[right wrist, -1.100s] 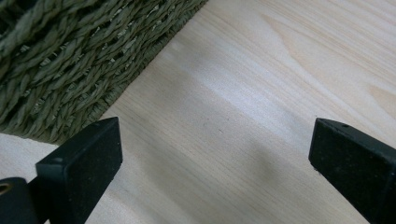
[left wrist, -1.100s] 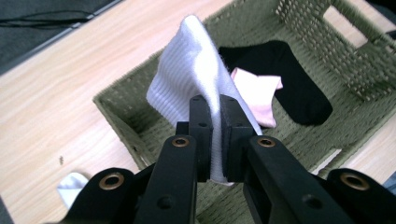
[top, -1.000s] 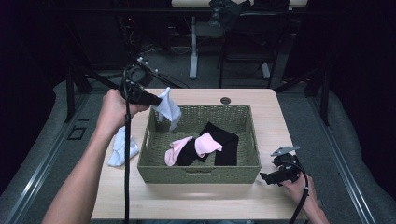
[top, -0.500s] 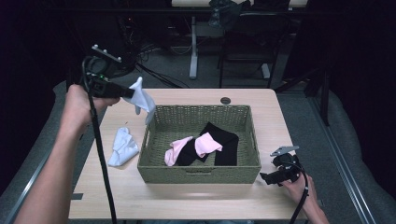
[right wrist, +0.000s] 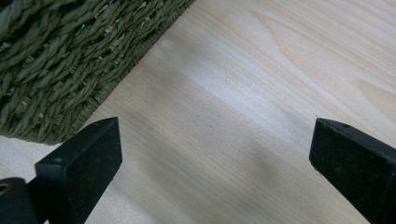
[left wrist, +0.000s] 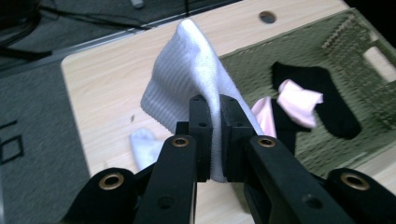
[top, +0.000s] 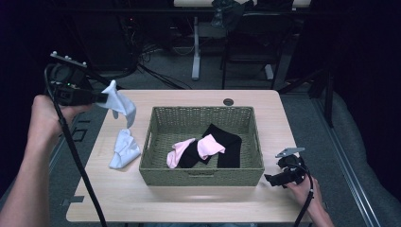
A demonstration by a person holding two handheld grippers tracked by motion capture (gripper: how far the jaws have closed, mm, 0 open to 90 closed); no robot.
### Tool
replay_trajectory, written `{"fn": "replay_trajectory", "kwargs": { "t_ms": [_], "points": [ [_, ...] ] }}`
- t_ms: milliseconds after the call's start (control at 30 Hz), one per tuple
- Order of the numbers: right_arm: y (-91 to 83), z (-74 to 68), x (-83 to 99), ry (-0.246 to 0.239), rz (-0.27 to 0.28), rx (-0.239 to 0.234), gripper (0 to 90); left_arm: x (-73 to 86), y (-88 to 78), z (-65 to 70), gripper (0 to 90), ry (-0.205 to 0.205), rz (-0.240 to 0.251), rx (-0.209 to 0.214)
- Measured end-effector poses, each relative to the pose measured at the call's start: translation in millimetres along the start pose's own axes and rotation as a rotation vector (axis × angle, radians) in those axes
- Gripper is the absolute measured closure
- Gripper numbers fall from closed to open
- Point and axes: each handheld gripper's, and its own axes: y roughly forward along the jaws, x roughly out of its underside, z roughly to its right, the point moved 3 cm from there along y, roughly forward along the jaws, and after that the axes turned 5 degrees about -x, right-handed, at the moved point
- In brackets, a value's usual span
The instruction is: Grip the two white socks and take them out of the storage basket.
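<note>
My left gripper (top: 100,98) is shut on a white sock (top: 120,104) that hangs in the air over the table's left edge, above a second white sock (top: 124,150) lying on the wood. In the left gripper view the white sock (left wrist: 192,84) is pinched between the two jaws of the left gripper (left wrist: 214,121). A green woven basket (top: 198,175) in mid-table holds pink socks (top: 210,145) and black socks (top: 230,141). My right gripper (top: 274,179) rests low beside the basket's right front corner. In the right gripper view the right gripper (right wrist: 215,154) stands open over bare wood.
The wooden table (top: 265,109) has a small round cable hole (top: 229,101) at the back. Chair and desk legs stand on the dark floor behind. Cables trail from both grippers.
My left gripper has carried the white sock leftward, from above the basket's back left corner out past the table's left edge. The right gripper has stayed where it was.
</note>
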Motion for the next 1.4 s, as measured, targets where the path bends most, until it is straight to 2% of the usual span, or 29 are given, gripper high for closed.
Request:
{"fn": "replay_trajectory", "kwargs": {
  "t_ms": [67,133,233,267,333,400,567,667,733,900,1133,1233,1400],
  "points": [
    [0.5,-0.9,-0.2,0.002,-0.004,-0.013,2.0,6.2,1.5,-5.6,85.3,-0.012,-0.012,-0.013],
    [1.5,-1.2,-0.4,-0.001,-0.002,-0.003,2.0,12.2,4.1,-11.3,85.3,-0.023,-0.022,-0.023],
    [1.7,-1.4,-0.7,-0.005,-0.005,-0.004,2.1,21.5,11.9,-18.7,85.3,-0.030,-0.046,-0.059],
    [1.9,-1.4,-0.8,-0.006,-0.008,-0.007,2.1,24.7,15.1,-20.8,85.3,-0.027,-0.054,-0.089],
    [2.0,-1.1,-0.6,-0.007,-0.011,-0.003,2.1,33.2,24.9,-25.4,85.3,-0.039,-0.064,-0.094],
    [2.2,-0.9,-0.4,-0.005,-0.012,-0.007,2.1,42.3,37.5,-29.7,85.3,-0.044,-0.091,-0.119],
    [2.4,-0.8,-0.4,-0.005,-0.016,-0.001,2.1,60.5,68.5,-36.9,85.3,-0.078,-0.131,-0.105],
    [3.3,-0.5,-0.1,-0.001,-0.020,-0.010,2.3,73.1,92.6,-38.9,85.2,-0.079,-0.175,-0.092],
    [4.0,0.1,0.3,0.001,-0.023,-0.012,2.3,80.6,107.7,-38.1,85.3,-0.086,-0.200,-0.078],
    [3.3,0.4,0.5,0.003,-0.012,-0.010,2.3,94.3,135.6,-31.1,85.2,-0.084,-0.226,-0.055],
    [1.5,-0.5,0.7,0.003,-0.013,-0.013,2.4,116.7,170.0,-21.2,85.0,-0.044,-0.287,-0.097],
    [2.4,-0.3,0.8,0.003,-0.014,-0.007,2.4,125.8,182.7,-21.7,84.7,-0.062,-0.297,-0.093],
    [3.2,-0.1,1.1,0.000,-0.016,-0.009,2.4,138.2,199.1,-25.8,83.5,-0.113,-0.299,-0.083]
  ]
}}
